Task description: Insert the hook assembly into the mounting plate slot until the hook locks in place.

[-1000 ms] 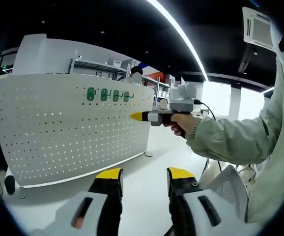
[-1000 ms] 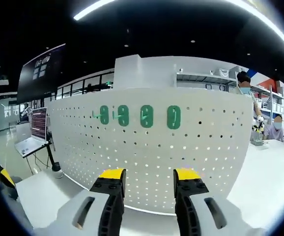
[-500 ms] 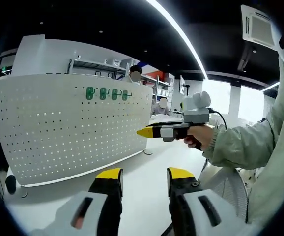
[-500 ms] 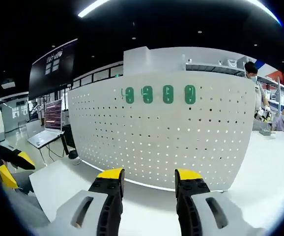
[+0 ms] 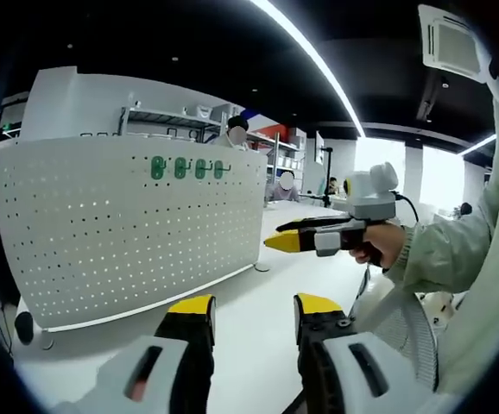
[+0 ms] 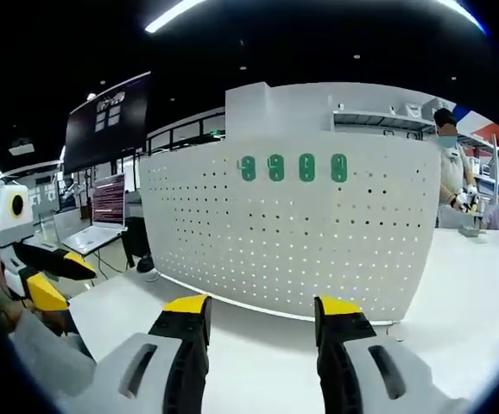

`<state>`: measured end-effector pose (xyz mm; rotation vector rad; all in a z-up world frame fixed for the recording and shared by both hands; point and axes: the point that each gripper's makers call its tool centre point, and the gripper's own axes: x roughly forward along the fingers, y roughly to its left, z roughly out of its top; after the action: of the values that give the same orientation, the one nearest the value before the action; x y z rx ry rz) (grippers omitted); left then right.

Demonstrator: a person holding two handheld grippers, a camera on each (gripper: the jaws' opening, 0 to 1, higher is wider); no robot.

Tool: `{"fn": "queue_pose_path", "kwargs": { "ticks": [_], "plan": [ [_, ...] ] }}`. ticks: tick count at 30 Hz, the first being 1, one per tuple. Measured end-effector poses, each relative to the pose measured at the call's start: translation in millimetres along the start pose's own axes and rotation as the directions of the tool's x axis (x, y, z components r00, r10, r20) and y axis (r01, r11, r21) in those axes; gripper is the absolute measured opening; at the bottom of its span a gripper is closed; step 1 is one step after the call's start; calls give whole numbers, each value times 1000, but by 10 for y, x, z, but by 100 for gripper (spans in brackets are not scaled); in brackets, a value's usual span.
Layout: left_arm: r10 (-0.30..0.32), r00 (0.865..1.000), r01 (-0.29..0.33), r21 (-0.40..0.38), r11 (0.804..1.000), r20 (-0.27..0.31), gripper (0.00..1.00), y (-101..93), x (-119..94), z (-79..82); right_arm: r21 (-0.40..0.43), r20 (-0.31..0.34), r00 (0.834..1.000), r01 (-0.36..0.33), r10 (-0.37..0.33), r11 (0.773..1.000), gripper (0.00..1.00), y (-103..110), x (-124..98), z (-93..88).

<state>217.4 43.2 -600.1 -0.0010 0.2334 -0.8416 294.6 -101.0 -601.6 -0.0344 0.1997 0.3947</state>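
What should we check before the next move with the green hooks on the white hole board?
1. Four green hooks sit in a row on the pegboard: ok.
2. Pegboard stands upright on the white table: ok.
3. Left gripper open, holding nothing: ok.
4. Right gripper open, holding nothing: ok.
5. Both grippers apart from the board: ok.
6. Hooks locked into their slots: cannot tell, too small.

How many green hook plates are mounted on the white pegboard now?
4. The green hook plates sit in one row near the top edge of the white pegboard, side by side. None seems hidden.
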Motion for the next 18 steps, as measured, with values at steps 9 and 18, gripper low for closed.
{"fn": "queue_pose_path", "kwargs": {
  "ticks": [9, 18],
  "plan": [
    [31, 999, -31, 32, 999, 13, 40, 69, -89, 16, -10, 47, 999, 9, -9, 1000, 53, 71, -316, 12],
    [54, 998, -56, 63, 996, 33, 45, 105, -158, 26, -25, 90, 996, 2, 0, 1000, 63, 231, -541, 15]
  ]
}}
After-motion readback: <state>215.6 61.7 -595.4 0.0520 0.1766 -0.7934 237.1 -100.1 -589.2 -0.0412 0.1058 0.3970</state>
